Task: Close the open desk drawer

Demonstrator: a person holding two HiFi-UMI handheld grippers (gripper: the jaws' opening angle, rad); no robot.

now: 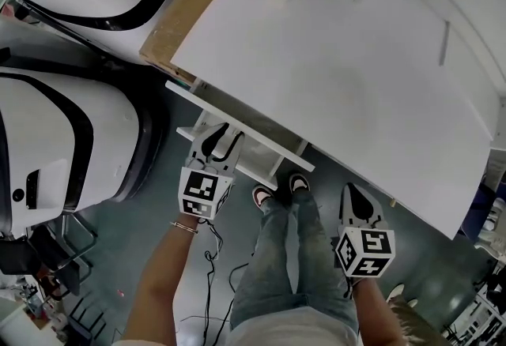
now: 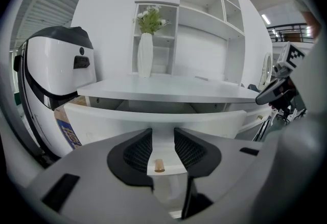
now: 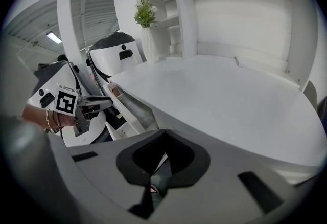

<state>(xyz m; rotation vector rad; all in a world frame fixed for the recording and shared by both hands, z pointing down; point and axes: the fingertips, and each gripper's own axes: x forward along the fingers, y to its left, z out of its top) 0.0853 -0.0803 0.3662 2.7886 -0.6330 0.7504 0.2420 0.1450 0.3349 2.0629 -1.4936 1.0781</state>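
Note:
The white desk (image 1: 340,76) has its drawer (image 1: 257,153) pulled out at the front left. My left gripper (image 1: 217,137) is right at the drawer's front panel (image 2: 153,121). Its jaws are open, one either side of the small wooden knob (image 2: 159,165), and the pads do not touch it. My right gripper (image 1: 353,194) hangs by the desk's front edge to the right of the drawer. It is shut, with nothing between its fingertips (image 3: 164,133). From the right gripper view I see the drawer (image 3: 134,108) standing out from the desk and the left gripper (image 3: 84,108) at it.
Two large white machines with black trim (image 1: 55,147) stand left of the desk, and a cardboard box (image 1: 194,1) sits by its left end. A white vase of flowers (image 2: 145,54) stands on the desktop before a shelf unit (image 2: 204,13). The person's legs (image 1: 292,257) are in front of the desk, with cables on the floor.

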